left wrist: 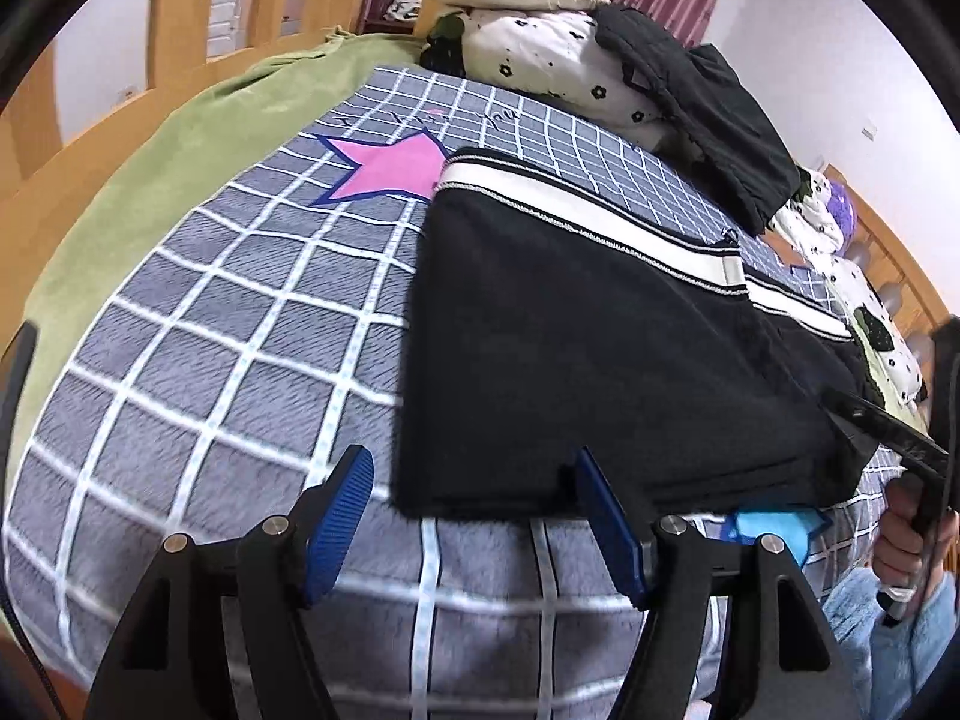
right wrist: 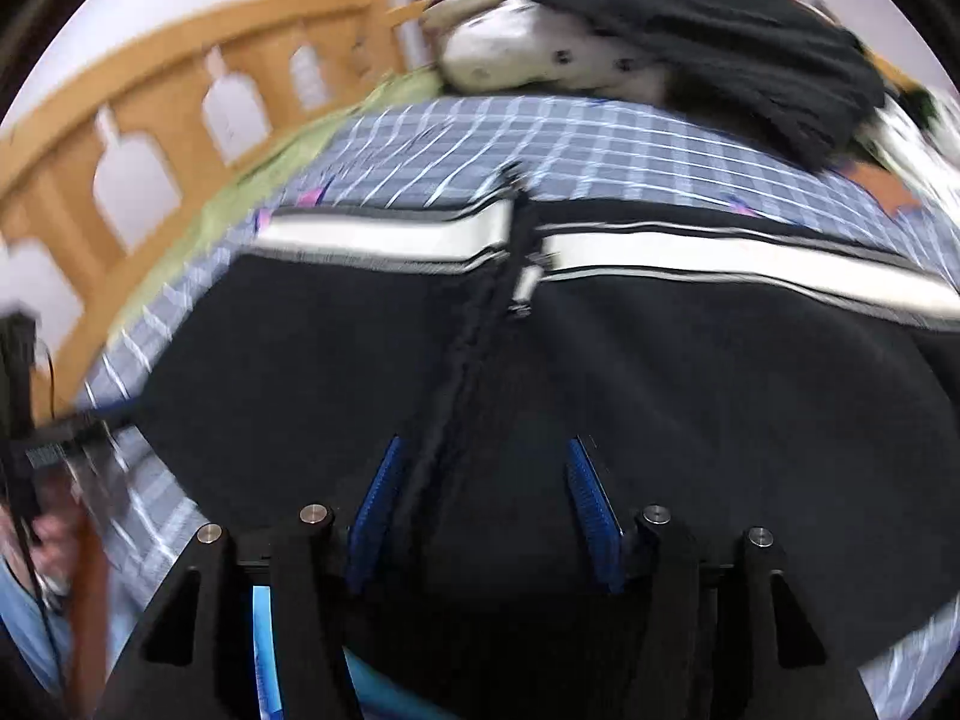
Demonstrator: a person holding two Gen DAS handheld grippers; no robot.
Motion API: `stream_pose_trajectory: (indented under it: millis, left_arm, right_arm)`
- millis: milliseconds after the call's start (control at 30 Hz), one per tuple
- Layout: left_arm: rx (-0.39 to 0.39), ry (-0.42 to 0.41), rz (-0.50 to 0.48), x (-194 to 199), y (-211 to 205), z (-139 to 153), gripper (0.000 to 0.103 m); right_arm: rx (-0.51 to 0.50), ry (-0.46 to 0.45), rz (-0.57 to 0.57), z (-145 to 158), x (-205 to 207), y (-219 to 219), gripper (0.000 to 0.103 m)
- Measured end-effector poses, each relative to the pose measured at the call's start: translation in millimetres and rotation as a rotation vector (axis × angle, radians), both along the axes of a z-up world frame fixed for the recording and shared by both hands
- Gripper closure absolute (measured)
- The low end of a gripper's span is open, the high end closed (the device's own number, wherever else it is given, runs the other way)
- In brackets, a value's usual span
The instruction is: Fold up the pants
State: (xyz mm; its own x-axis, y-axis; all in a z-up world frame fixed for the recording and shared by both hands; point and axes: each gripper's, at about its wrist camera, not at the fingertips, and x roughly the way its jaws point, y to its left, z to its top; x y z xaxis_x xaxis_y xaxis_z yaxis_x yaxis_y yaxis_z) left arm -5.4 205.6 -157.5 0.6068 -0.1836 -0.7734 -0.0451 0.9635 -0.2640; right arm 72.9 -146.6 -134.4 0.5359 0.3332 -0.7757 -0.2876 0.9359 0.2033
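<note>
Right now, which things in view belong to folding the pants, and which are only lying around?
For the job:
black pants with white stripe
left gripper
right gripper
checked blanket, the folding surface

Lying about:
flower-print bedding
dark garment on the bedding
green sheet
wooden bed rail

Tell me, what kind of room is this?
Most likely a bedroom: the black pants lie on a bed's grid-patterned blanket, with a wooden bed rail alongside and flowered pillows piled at the far end.

Black hand-held gripper (left wrist: pixel 474 507), ribbed blue pads (left wrist: pixel 339 516)
</note>
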Motion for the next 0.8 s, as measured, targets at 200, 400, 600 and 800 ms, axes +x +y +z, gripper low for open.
stream_pose_trajectory:
  millis: [200,400,600,800]
  left_arm:
    - [-0.051,0.0,0.065,-17.8,6.6,4.1,0.037]
    - [-0.089,-0.024,0.091,-39.8,3.6,12.0,0.039]
    - [-0.186,-0.044,0.057,-49.4,-1.3,20.2,0.041]
    - [-0.217,-0.099,0.088,-37.3,-0.5,22.1,0.04]
  right_arm:
    - [-0.033,-0.053,-0.158,25.9,-47.4,-51.5,0.048]
    - [-0.174,-0.124,-0.287,32.1,-95.7,-99.4,0.048]
    - [-0.109,-0.105,-0.287,41.0,-115.1,-122.8,0.048]
    - [-0.098,-0.148,-0.243,43.0,-117.3,-113.9,0.048]
